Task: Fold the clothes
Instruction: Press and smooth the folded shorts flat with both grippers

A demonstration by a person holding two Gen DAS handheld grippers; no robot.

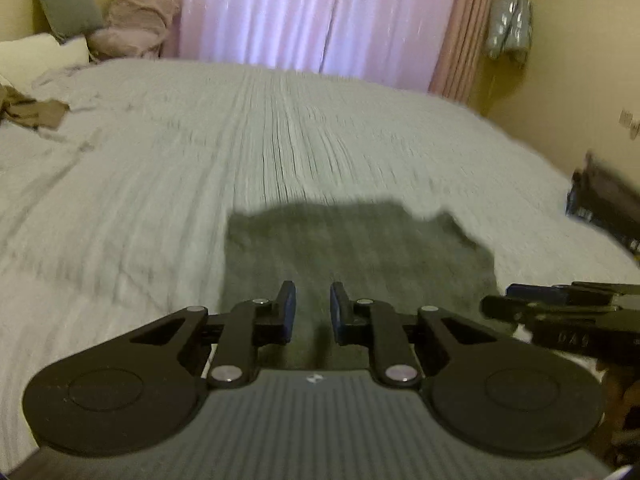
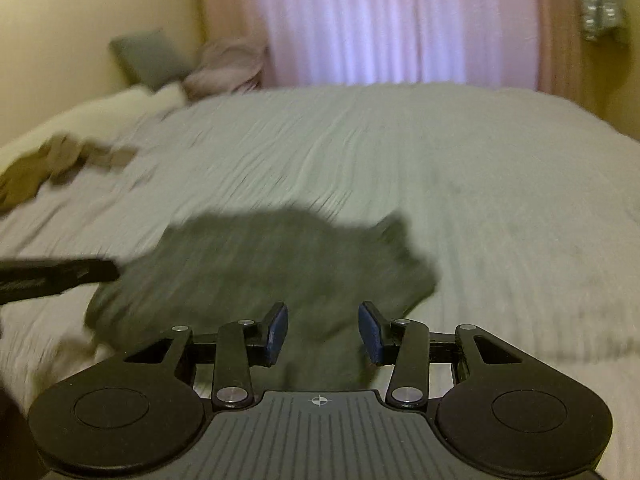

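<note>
A dark grey garment (image 1: 360, 248) lies flat on the pale bed cover, folded into a rough rectangle. My left gripper (image 1: 313, 312) hovers over its near edge, open with a narrow gap and nothing between its blue pads. The right gripper (image 1: 552, 312) enters the left wrist view from the right, blurred. In the right wrist view the same garment (image 2: 260, 264) is smeared by motion. My right gripper (image 2: 323, 334) is open over its near right part, empty. The left gripper's fingers (image 2: 60, 272) show at the left edge there.
The bed cover (image 1: 200, 152) spreads wide around the garment. A brown garment (image 1: 32, 112) lies crumpled at the far left, also seen as brown cloth (image 2: 60, 160). Pillows (image 1: 68, 4) and a pinkish bundle (image 1: 136, 24) sit at the headboard corner. Curtains (image 1: 312, 12) hang behind.
</note>
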